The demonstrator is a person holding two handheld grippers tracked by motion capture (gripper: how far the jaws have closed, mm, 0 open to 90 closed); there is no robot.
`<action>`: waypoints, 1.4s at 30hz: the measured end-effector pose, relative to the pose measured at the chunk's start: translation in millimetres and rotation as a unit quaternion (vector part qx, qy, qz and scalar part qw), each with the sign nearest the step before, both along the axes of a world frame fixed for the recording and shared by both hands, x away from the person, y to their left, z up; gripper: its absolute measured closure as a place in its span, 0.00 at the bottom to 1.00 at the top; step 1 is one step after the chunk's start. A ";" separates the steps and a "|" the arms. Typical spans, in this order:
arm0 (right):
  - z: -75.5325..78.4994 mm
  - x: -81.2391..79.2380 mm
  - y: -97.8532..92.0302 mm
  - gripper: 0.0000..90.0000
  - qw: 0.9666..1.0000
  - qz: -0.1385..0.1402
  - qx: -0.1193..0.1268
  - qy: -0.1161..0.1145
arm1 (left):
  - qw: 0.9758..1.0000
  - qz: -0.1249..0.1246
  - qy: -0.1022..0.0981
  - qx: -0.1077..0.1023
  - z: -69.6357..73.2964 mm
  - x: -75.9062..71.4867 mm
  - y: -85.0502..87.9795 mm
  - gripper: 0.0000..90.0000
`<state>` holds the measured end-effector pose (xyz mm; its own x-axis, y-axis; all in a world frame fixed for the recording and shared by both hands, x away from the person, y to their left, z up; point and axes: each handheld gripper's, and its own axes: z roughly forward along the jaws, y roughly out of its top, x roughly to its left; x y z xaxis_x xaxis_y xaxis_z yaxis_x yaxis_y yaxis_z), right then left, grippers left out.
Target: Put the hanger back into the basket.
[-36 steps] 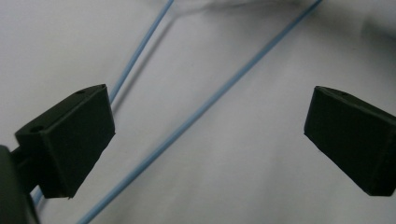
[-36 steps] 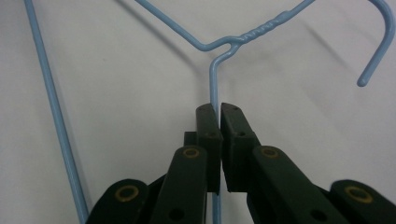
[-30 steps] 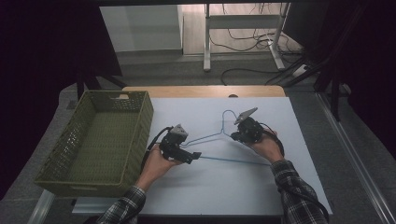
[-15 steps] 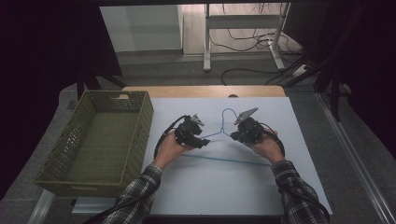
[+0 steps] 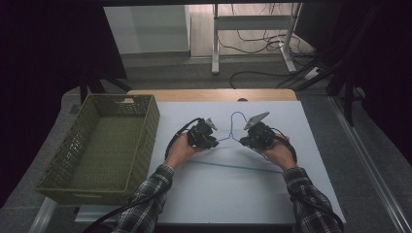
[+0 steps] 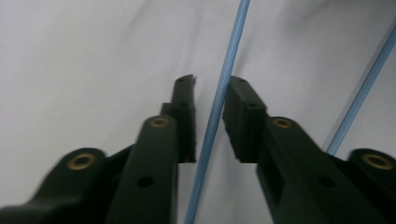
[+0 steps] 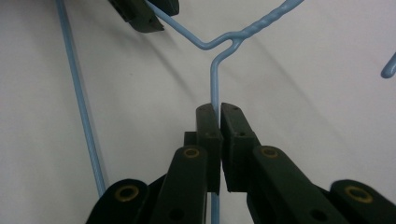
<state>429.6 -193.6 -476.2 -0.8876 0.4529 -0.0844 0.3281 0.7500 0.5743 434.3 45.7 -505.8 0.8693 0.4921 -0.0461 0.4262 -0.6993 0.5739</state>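
The right tongs (image 7: 215,112) are pressed together on one sloping arm of the hanger (image 7: 215,84), pinching its thin blue wire between flat black pads. The left tongs (image 6: 210,88) have just been closing around the opposite arm; a narrow gap remains on both sides of the wire, so the pads do not yet press it. The hanger, one piece of smooth round wire with a twisted neck and a curved hook, lies flat on the white surface (image 5: 311,121), between the two hands. One green woven-pattern basket (image 5: 73,160), rectangular and empty, stands at the surface's left edge.
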 end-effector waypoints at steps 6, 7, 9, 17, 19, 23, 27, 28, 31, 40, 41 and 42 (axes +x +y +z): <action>-0.6 -0.9 1.2 0.97 1.000 -0.001 -0.003 0.000 | 0.999 -0.023 -0.030 0.015 -1.0 -3.6 -1.5 0.91; -0.5 -0.9 1.2 0.96 1.000 -0.002 -0.003 0.001 | 0.999 -0.029 -0.035 0.017 -1.2 -4.5 -1.6 0.91; 0.9 -1.6 0.8 0.95 1.000 -0.012 -0.007 0.002 | 0.998 -0.040 -0.044 0.013 -1.7 -5.9 -1.6 0.93; 16.7 3.9 -1.3 0.76 0.997 -0.062 0.047 0.008 | 0.998 -0.040 -0.042 -0.002 -2.8 -6.7 1.0 0.96; 16.6 7.8 4.2 0.70 0.995 -0.082 0.058 0.011 | 0.998 -0.040 -0.042 -0.004 -1.9 -7.9 1.4 0.96; 10.3 18.5 19.7 0.58 0.988 -0.126 0.083 0.021 | 0.998 -0.046 -0.039 0.001 -0.4 -8.6 2.9 0.96; 5.9 27.9 32.8 0.60 0.980 -0.154 0.120 0.035 | 0.998 -0.047 -0.036 -0.002 -0.3 -10.1 4.5 0.96; 4.9 29.8 36.3 0.61 0.978 -0.160 0.125 0.041 | 0.998 -0.047 -0.036 -0.003 -0.1 -10.5 4.7 0.96; 1.7 33.8 44.6 0.70 0.976 -0.175 0.122 0.046 | 0.998 -0.046 -0.034 -0.009 -0.4 -11.8 5.4 0.96; 9.2 33.4 34.5 0.95 0.945 -0.207 0.220 0.125 | 0.999 -0.028 -0.009 -0.036 8.9 -17.4 10.2 0.74; 9.2 33.4 34.5 0.95 0.945 -0.207 0.220 0.125 | 0.999 -0.024 -0.008 -0.037 12.1 -18.6 10.9 0.74; 12.4 31.7 34.0 0.96 0.948 -0.203 0.215 0.115 | 0.999 -0.021 -0.006 -0.039 16.6 -20.2 12.4 0.69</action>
<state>461.3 -159.6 -463.8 -0.6055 0.7102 0.3591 0.6928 0.2484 0.6770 414.1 58.1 -489.2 0.8897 0.4510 -0.0715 0.3903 -0.6698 0.6317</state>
